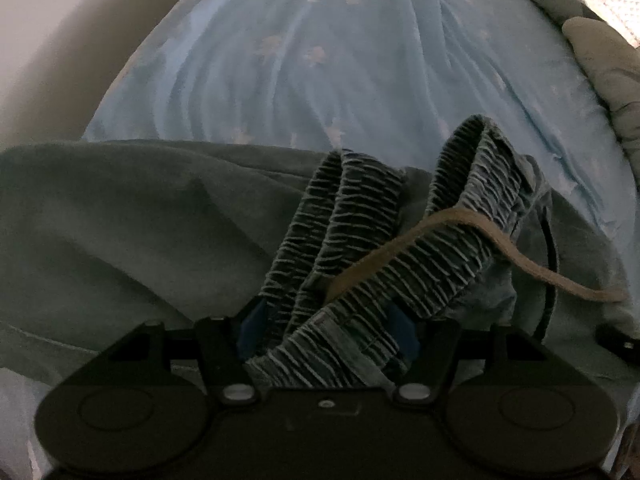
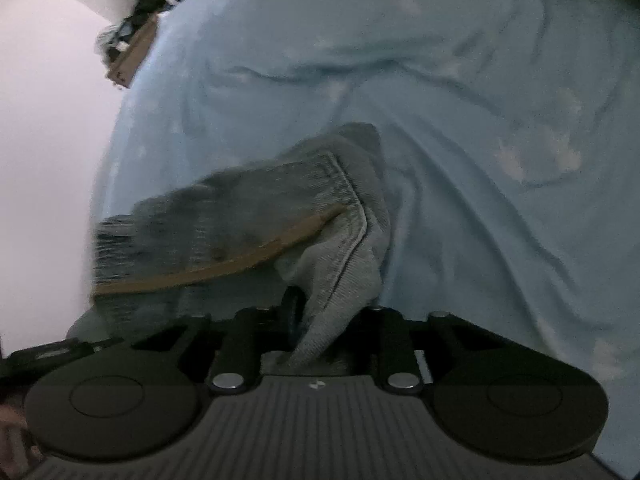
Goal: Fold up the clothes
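left gripper: pinches the stretchy waistband to hold the jeans still | right gripper: squeezes a denim flap, likely to pull it flat | jeans: bunched on the blue bedsheet | tan drawstring: lies loose

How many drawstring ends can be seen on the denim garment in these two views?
1 per view, perhaps the same tan drawstring: left wrist view, trailing right over the gathered waistband; right wrist view, lying across the denim. Its other end may be hidden in folds.
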`<act>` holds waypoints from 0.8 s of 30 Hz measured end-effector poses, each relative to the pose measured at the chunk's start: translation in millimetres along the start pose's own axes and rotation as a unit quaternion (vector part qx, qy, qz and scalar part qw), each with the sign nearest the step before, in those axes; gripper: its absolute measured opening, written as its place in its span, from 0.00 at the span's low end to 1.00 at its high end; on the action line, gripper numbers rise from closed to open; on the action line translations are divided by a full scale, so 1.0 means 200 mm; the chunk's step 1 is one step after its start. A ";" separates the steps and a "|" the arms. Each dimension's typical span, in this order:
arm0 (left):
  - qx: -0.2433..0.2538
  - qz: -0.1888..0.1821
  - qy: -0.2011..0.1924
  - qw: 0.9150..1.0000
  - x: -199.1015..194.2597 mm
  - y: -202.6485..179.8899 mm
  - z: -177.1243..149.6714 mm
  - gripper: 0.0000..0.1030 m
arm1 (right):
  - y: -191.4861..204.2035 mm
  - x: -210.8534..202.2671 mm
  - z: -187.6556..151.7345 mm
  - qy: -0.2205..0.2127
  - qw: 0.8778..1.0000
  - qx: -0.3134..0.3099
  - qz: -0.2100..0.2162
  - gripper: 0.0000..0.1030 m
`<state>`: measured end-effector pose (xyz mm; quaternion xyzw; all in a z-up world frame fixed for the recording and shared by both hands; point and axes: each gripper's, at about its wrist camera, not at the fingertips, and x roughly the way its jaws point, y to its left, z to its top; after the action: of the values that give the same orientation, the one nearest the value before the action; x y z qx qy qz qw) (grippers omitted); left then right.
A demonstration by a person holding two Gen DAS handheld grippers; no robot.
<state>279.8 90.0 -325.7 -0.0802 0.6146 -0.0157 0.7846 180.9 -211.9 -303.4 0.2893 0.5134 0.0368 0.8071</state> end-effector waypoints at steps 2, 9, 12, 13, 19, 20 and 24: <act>-0.006 0.002 -0.002 1.000 -0.01 0.01 0.00 0.61 | 0.08 -0.08 -0.01 -0.011 1.000 -0.014 0.010 0.15; -0.056 0.005 0.008 0.998 0.01 0.19 -0.02 0.61 | 0.35 -0.35 -0.04 -0.037 0.997 -0.032 0.052 0.14; -0.057 0.004 0.009 0.998 -0.02 0.26 -0.01 0.60 | 0.48 -0.41 -0.07 -0.050 0.996 -0.039 0.054 0.14; -0.054 -0.001 0.009 0.999 -0.04 0.28 -0.01 0.60 | 0.53 -0.43 -0.09 -0.055 0.996 -0.042 0.052 0.14; -0.034 -0.018 -0.008 0.999 -0.20 0.42 -0.01 0.60 | 0.74 -0.47 -0.18 -0.071 0.996 -0.040 0.028 0.14; -0.031 -0.017 -0.013 0.999 -0.24 0.43 -0.01 0.60 | 0.77 -0.47 -0.19 -0.072 0.996 -0.039 0.027 0.14; -0.026 -0.015 -0.039 0.999 -0.42 0.50 -0.01 0.60 | 0.88 -0.47 -0.22 -0.075 0.995 -0.045 0.056 0.14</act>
<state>249.6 199.4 -260.4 -0.1100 0.5822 -0.0083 0.8056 141.7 -81.1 -152.8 0.2834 0.4317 0.0833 0.8523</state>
